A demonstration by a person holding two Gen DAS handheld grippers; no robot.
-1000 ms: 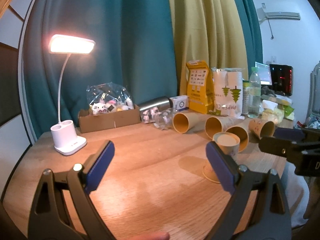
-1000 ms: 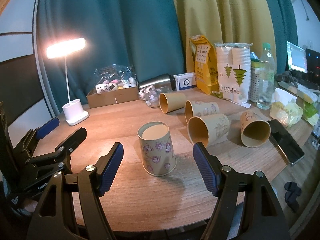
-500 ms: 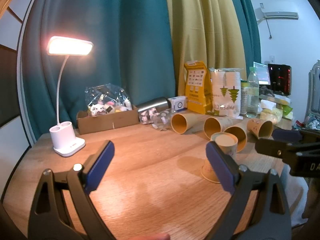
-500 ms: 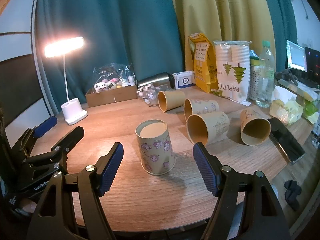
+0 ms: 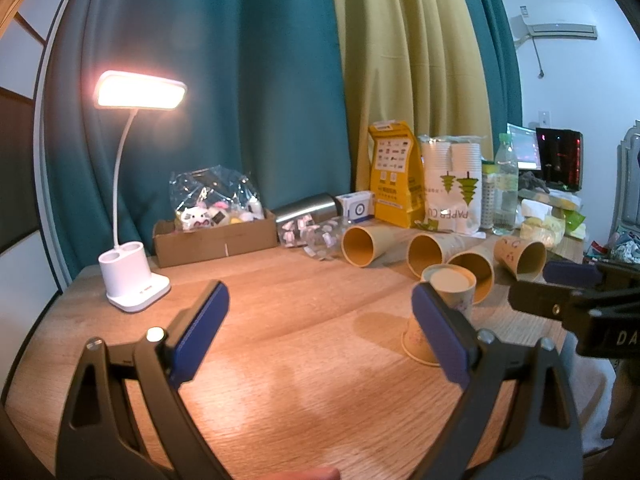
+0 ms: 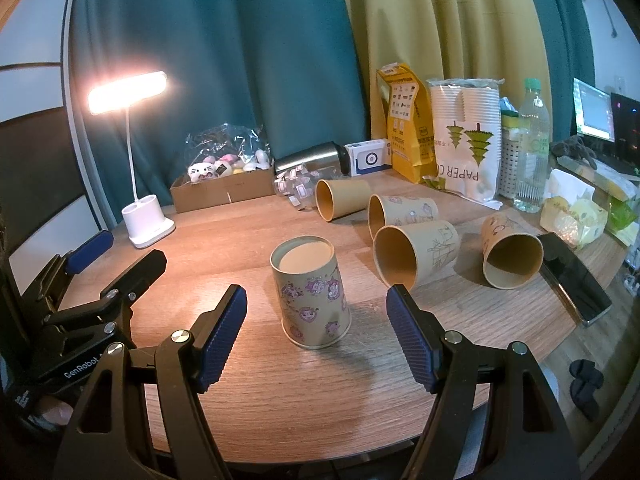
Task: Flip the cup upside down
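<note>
A paper cup with purple cartoon prints [image 6: 311, 294] stands upside down on the round wooden table [image 6: 224, 236], base up. It also shows in the left wrist view [image 5: 450, 294], partly behind my left gripper's right finger. My right gripper [image 6: 316, 334] is open and empty, just in front of the cup, not touching it. My left gripper [image 5: 320, 330] is open and empty over the table's left part; it shows at the left of the right wrist view [image 6: 100, 268]. Several more paper cups lie on their sides behind, such as one cup [image 6: 416, 254].
A lit white desk lamp [image 6: 146, 224] stands at the left. A cardboard box of toys [image 6: 224, 184], a steel flask [image 6: 312, 158], a yellow bag [image 6: 408, 128], a pack of paper cups [image 6: 468, 136] and a water bottle [image 6: 530, 148] line the back. A phone [image 6: 572, 276] lies at the right edge.
Both grippers have drawn back slightly and stay open. The upside-down cup has not moved.
</note>
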